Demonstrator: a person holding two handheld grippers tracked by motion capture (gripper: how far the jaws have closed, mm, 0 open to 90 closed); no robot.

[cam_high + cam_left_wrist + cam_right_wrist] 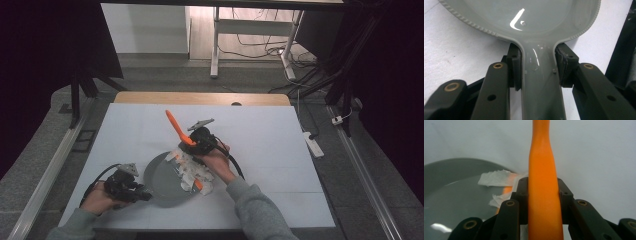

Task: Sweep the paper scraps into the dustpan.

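We've got the left gripper (145, 196) clamped on the handle (541, 82) of the grey pan (165, 182), which sits flat on the white table (260, 135) near us. Our right gripper (192, 145) grips the orange spatula (176, 125), its handle pinched between the jaws, its blade down among the torn paper scraps (192, 172) at the pan's right edge. The risk, as we judge it: push too hard and scraps spill onto the table, or the pan twists in our grip.
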